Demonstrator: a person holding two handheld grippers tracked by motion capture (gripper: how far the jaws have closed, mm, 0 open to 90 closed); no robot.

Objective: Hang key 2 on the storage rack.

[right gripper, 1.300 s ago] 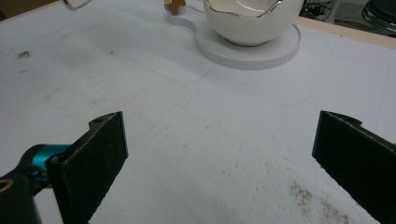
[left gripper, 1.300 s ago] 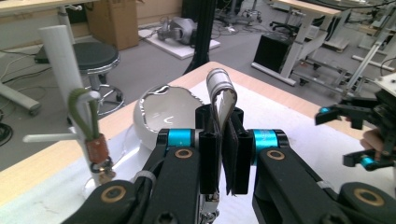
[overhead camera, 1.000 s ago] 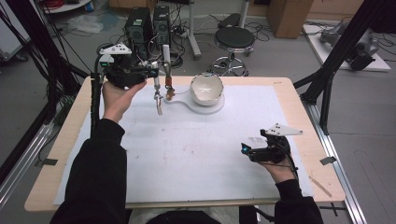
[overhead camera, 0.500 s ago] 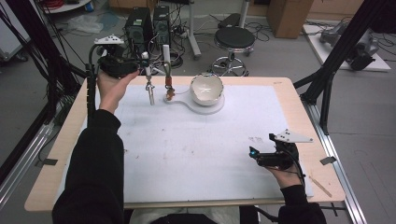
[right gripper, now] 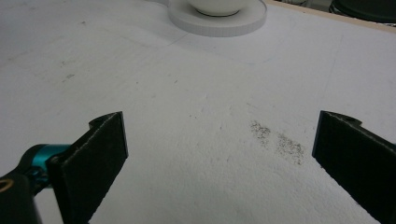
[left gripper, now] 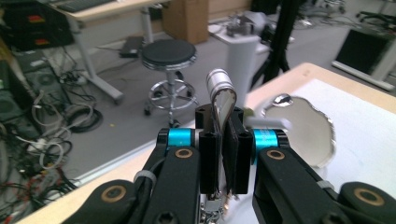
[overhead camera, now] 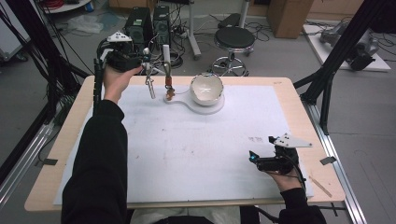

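Pinching a slim metal utensil [overhead camera: 150, 84] near its top end, the left gripper [overhead camera: 145, 63] has its jaws pressed together on the folded steel strip. In the left gripper view that strip [left gripper: 221, 95] stands straight up out of the pads and ends in a small cylinder. It may be a pair of little tongs, but the view is too poor to be sure. Holding it this high lets the long lower part hang free and point down at the white sheet [overhead camera: 187, 154], probably so that it can be steered without dragging.

The utensil hangs off the far left part of the table [overhead camera: 60, 154], just left of a white upright post [overhead camera: 166, 60]. It is well left of the white bowl [overhead camera: 207, 87], which sits on a round white base [overhead camera: 205, 106]. Its tip looks to be just above the sheet rather than on it.

The right gripper [overhead camera: 254, 158] lies low at the near right with its jaws spread wide and nothing between them. Bare, speckled sheet shows in the gap in its own view. It is well apart from the utensil and appears parked out of the way.
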